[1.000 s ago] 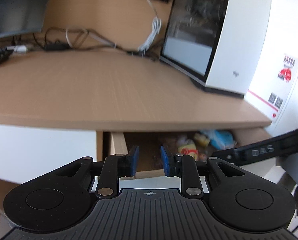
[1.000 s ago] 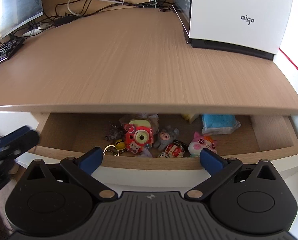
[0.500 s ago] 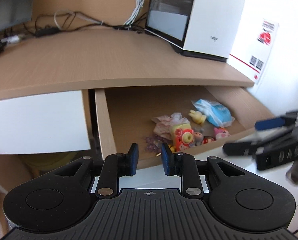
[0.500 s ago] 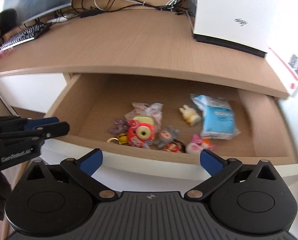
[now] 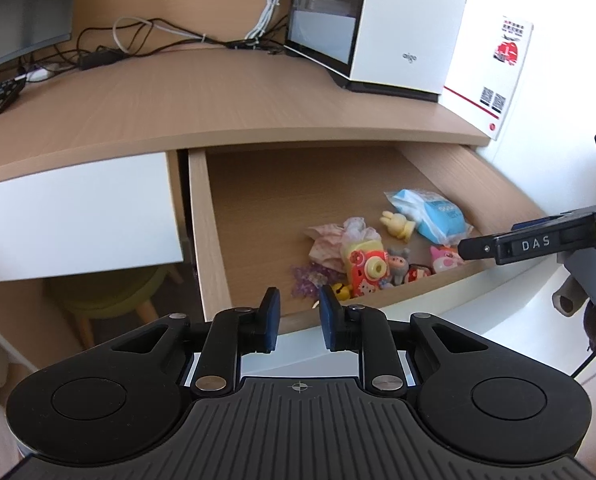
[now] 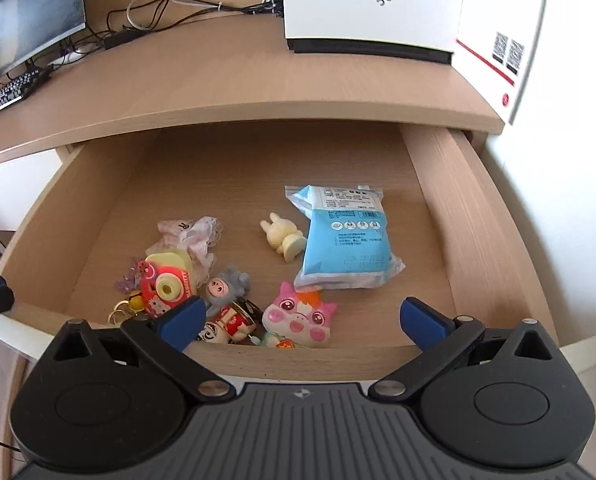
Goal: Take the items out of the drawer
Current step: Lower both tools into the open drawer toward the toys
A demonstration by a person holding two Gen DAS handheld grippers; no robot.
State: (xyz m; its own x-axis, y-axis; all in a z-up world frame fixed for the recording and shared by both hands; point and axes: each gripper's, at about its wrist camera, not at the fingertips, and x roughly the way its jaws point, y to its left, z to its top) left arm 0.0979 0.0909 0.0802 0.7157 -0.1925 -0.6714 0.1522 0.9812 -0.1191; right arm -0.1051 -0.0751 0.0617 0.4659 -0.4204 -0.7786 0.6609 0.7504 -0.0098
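The wooden drawer [image 6: 469,220] under the desk stands pulled out. In it lie a blue packet [image 6: 343,244], a cream rabbit figure [image 6: 282,236], a pink pig toy [image 6: 298,316], a red toy camera [image 6: 166,288], a grey doll [image 6: 226,286] and some trinkets. My right gripper [image 6: 301,320] hangs wide open over the drawer's front edge, above the pig toy, with nothing gripped. My left gripper [image 5: 298,320] is at the drawer's front left corner; its jaws are closing to a narrow gap with nothing between them. The right gripper [image 5: 537,242] also shows from the side in the left wrist view.
A white computer case [image 6: 369,4] stands at the desk's back right, beside a white panel with a red label [image 5: 493,64]. A monitor [image 6: 26,12], keyboard [image 6: 6,94] and cables sit at the back left. A shut white drawer front [image 5: 74,216] and a green stool [image 5: 110,296] lie left.
The drawer has come out from barely open to wide open, so its contents now show fully. The right gripper has moved in above its front edge. The left pads stand slightly closer.
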